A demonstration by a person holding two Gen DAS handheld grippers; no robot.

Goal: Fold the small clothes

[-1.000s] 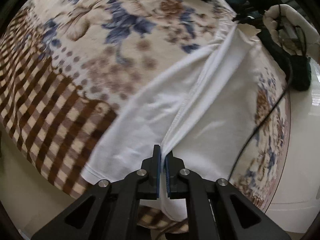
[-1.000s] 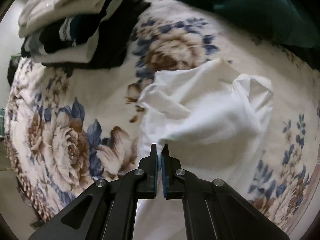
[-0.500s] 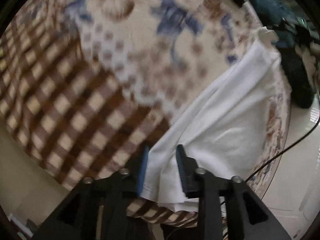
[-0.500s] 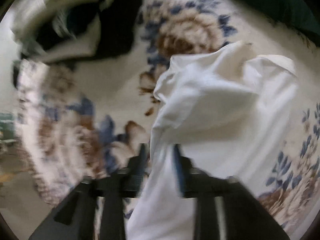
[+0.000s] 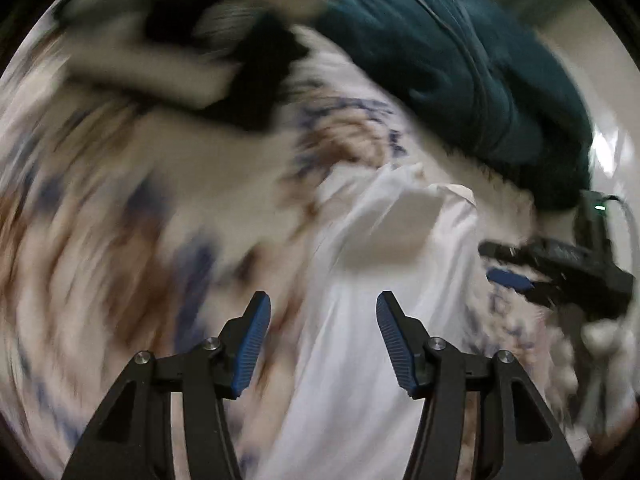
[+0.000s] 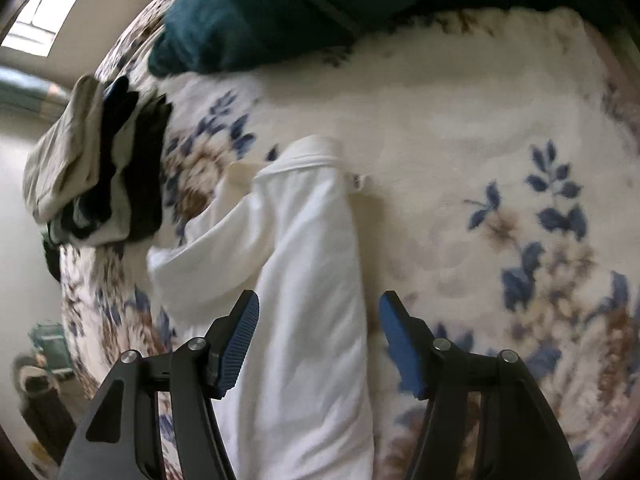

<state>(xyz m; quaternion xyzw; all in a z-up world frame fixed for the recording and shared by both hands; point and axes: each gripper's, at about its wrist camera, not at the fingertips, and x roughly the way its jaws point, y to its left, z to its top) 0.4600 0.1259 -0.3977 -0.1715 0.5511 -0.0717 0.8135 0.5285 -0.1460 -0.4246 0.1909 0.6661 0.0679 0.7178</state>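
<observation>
A white garment (image 6: 304,288) lies on the floral blanket (image 6: 480,168) as a long folded strip running away from me, collar end far. My right gripper (image 6: 318,312) is open and empty above its near part. In the blurred left wrist view the same white garment (image 5: 360,340) lies below my left gripper (image 5: 322,312), which is open and empty. The right gripper (image 5: 516,276) shows at that view's right edge, beside the garment.
A stack of folded light and black clothes (image 6: 92,168) sits at the left of the blanket, also in the left wrist view (image 5: 192,52). A dark teal cloth heap (image 6: 256,20) lies at the far side, also in the left wrist view (image 5: 472,64). Floor shows at far left.
Both grippers were shut on the white garment a second ago; both have opened and let it go. The left gripper has swung round fast, and now faces the clothes stack.
</observation>
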